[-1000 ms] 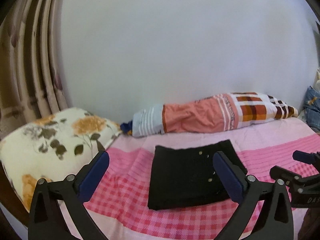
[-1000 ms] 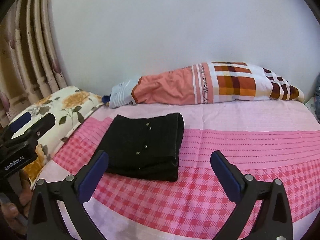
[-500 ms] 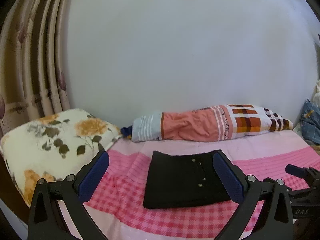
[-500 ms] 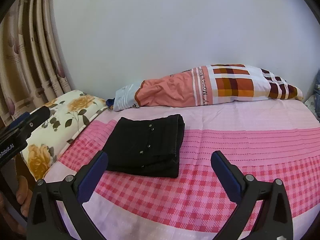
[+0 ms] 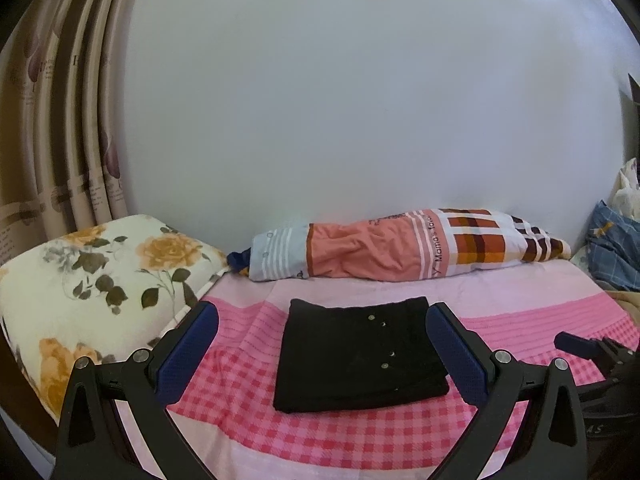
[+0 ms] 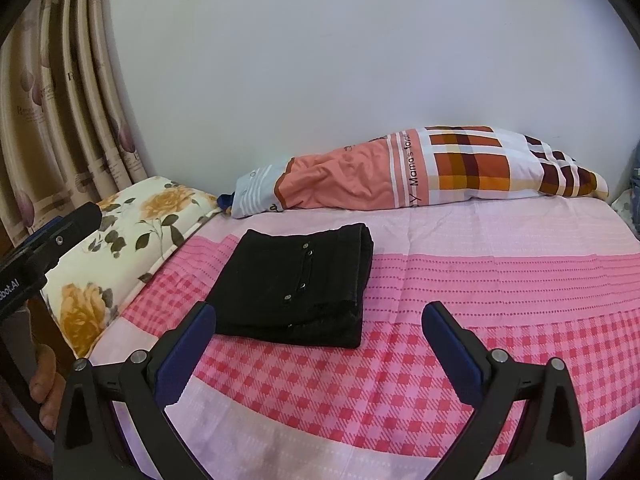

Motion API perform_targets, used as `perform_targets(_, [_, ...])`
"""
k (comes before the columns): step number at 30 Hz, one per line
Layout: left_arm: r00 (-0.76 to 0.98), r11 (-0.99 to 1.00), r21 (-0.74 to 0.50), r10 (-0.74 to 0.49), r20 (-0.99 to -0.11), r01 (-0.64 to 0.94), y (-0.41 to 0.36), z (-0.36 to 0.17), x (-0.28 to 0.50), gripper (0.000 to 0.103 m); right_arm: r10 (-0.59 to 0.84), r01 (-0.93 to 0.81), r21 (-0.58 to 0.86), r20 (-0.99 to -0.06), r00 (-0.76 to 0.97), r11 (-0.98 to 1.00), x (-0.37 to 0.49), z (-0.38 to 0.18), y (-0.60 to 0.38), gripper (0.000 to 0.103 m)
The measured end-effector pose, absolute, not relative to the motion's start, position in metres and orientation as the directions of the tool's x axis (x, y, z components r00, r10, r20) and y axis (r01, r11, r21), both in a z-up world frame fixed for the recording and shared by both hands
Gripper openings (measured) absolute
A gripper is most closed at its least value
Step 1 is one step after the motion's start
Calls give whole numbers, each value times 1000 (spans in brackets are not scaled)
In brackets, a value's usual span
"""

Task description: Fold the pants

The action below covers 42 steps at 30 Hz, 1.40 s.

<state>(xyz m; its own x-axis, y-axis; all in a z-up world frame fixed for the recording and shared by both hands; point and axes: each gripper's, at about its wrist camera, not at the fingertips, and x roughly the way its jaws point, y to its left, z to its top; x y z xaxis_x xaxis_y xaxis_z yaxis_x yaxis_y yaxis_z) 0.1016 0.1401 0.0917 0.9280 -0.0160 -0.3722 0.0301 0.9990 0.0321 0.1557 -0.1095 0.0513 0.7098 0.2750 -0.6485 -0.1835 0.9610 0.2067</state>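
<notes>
two grippers, both empty rn. left gripper [image 5: 322,354] has its blue pads spread wide, nothing between them, hanging above the near edge of the bed [image 5: 520,312]. right gripper [image 6: 320,354] same deal, pads wide apart, pinching nothing, over the pink check sheet.

pants [image 5: 360,354] sit as a compact black rectangle on the sheet, left of centre, well apart from the long patchwork bolster [image 5: 400,246] at the far wall and just right of the floral pillow [image 5: 100,276]. in the right wrist view the pants [image 6: 292,284] show stacked layers along the near edge and a rounded fold on the right side, w/ a row of small metal snaps across the top face. looks like folding is basically done, imo; only a tidy-up or a move would be left.

handling guess: soft, floppy cloth, fairly thick in this stack, light enough for one gripper but it will sag and unfold if lifted by the top layer only. not slippery, not fragile; snaps are the only hard bits, so avoid clamping on those. best hold: slide a finger under the whole stack at the rounded right fold, or take both near corners w/ one gripper each so all layers stay together. the loose layered near edge is the risky spot, layers could peel apart there.

a person's fingers [image 6: 44,388] are visible at far left of the right wrist view, holding the left tool's handle.
</notes>
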Motion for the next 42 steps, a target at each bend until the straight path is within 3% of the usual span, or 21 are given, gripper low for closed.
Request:
perform_targets(27, [857, 994, -79, -103, -506, 73, 142, 69, 119, 103, 275, -181, 208, -658, 701, 961, 152, 48, -111, 102])
perform_targets(42, [890, 999, -52, -39, -453, 17, 143, 66, 111, 103, 281, -186, 212, -671, 686, 959, 154, 43, -112, 102])
